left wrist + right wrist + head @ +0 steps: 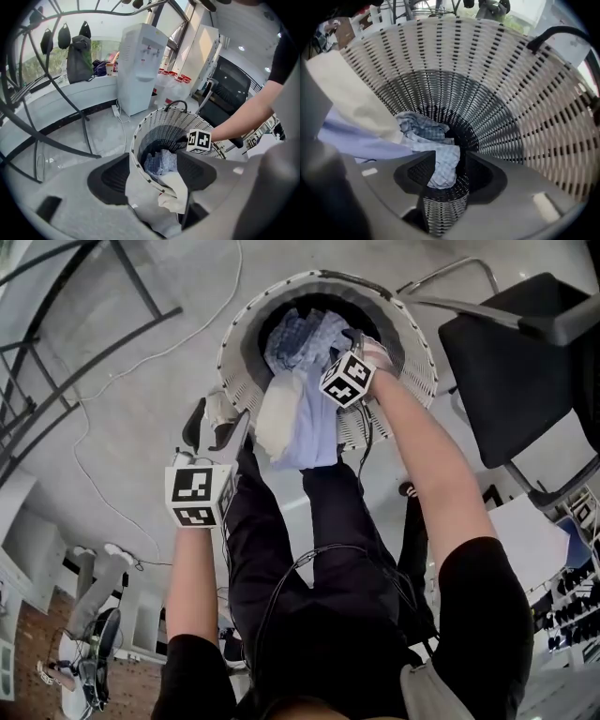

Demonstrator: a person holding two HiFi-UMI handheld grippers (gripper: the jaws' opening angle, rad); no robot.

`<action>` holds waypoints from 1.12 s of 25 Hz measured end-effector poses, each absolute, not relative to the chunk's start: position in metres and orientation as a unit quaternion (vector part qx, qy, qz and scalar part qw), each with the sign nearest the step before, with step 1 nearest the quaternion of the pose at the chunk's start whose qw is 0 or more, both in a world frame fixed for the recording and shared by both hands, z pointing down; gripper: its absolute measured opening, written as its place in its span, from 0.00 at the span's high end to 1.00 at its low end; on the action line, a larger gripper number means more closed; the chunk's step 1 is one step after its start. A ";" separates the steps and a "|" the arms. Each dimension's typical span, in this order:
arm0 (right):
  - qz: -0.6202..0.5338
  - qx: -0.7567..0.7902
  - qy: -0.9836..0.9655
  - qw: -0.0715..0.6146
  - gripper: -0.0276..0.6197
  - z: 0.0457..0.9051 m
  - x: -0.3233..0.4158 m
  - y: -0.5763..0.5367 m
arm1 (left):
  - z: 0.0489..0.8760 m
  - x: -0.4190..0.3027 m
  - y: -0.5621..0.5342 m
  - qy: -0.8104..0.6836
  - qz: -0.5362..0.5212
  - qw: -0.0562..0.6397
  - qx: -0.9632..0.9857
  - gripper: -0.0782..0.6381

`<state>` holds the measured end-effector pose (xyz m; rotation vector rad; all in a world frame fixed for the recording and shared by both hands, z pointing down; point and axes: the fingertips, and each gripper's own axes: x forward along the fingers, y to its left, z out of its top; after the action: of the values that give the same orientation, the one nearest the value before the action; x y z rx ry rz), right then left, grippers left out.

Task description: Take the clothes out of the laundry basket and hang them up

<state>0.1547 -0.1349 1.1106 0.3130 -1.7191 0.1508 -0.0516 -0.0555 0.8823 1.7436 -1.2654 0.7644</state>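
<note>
A white woven laundry basket [231,352] with a dark inside stands on the floor before me. It holds a blue checked cloth [298,337]. A cream cloth [277,413] and a lavender one [314,432] hang over its near rim. My right gripper [342,357] reaches down inside the basket [511,93]. Its jaws stand open, and a fold of the checked cloth [440,164] lies between them without being pinched. My left gripper [217,423] hovers open just outside the near rim [140,131], by the cream cloth [173,192].
A black chair [525,362] stands right of the basket. A black tubular rack [84,324] and a thin cable [122,381] are on the floor to the left. A white water dispenser [140,70] stands beyond the basket. My own legs are just below it.
</note>
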 end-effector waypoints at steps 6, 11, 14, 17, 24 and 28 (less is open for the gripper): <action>0.061 0.122 -0.737 0.663 0.65 1.189 0.163 -0.120 | 0.920 -0.065 -0.026 -0.523 0.296 0.433 0.671 0.44; 0.047 0.101 -0.724 0.680 0.64 1.243 0.181 -0.110 | 0.941 -0.074 -0.006 -0.532 0.296 0.439 0.661 0.43; 0.045 0.099 -0.724 0.682 0.64 1.265 0.181 -0.108 | 0.949 -0.080 0.003 -0.536 0.299 0.439 0.657 0.43; 0.032 0.093 -0.725 0.681 0.62 1.280 0.174 -0.107 | 0.954 -0.088 0.011 -0.540 0.300 0.441 0.652 0.43; 0.040 0.065 -0.721 0.689 0.67 1.304 0.166 -0.097 | 0.959 -0.089 0.015 -0.545 0.295 0.436 0.653 0.43; 0.041 0.066 -0.718 0.692 0.81 1.308 0.172 -0.092 | 0.960 -0.088 0.011 -0.540 0.292 0.432 0.661 0.43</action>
<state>0.1716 -0.0920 1.3080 0.1466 -1.6036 0.0908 -0.0882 0.0106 0.9604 1.6477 -1.3464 0.7278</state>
